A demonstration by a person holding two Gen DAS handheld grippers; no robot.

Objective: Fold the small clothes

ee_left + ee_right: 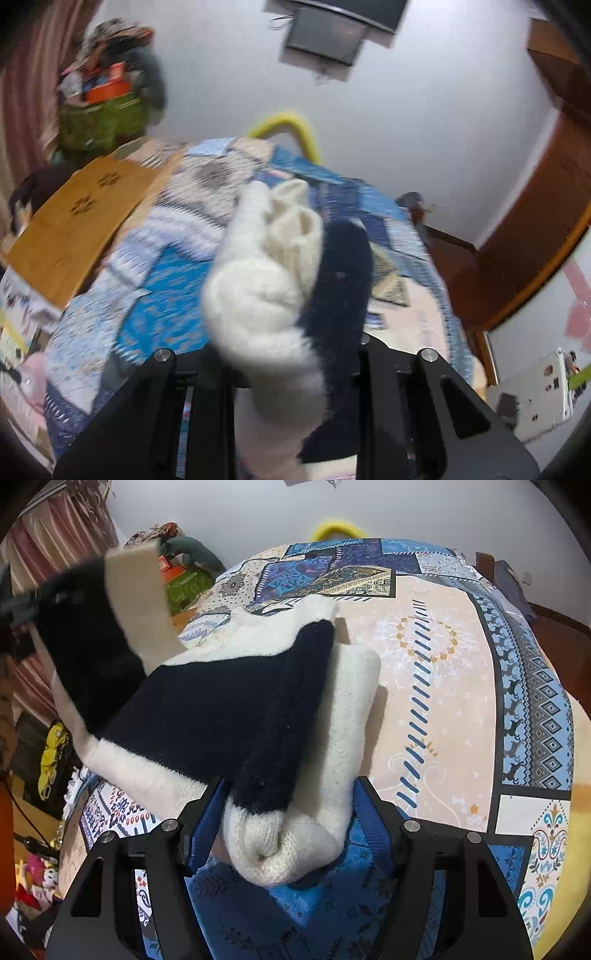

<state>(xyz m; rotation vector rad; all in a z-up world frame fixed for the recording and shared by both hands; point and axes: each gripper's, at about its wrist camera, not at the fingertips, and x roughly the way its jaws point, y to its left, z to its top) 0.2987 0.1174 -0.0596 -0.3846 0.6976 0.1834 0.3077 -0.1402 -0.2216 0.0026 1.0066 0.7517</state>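
Observation:
A small knitted garment, cream with a wide navy band (pixel 229 701), hangs lifted above the patterned bedspread (pixel 443 664). My right gripper (pixel 288 812) is shut on a bunched cream and navy edge of it, right in front of the camera. My left gripper (pixel 291 373) is shut on another part of the same garment (pixel 266 280), which fills the middle of the left wrist view, blurred. In the right wrist view the left gripper (pixel 22 602) shows at far left holding the raised far end.
A wooden board (pixel 77 229) lies at the bed's left side. A green bag piled with things (pixel 103 107) stands behind it. A yellow hoop (pixel 334 530) sits at the bed's far end. A brown wooden door (pixel 535 221) is at right.

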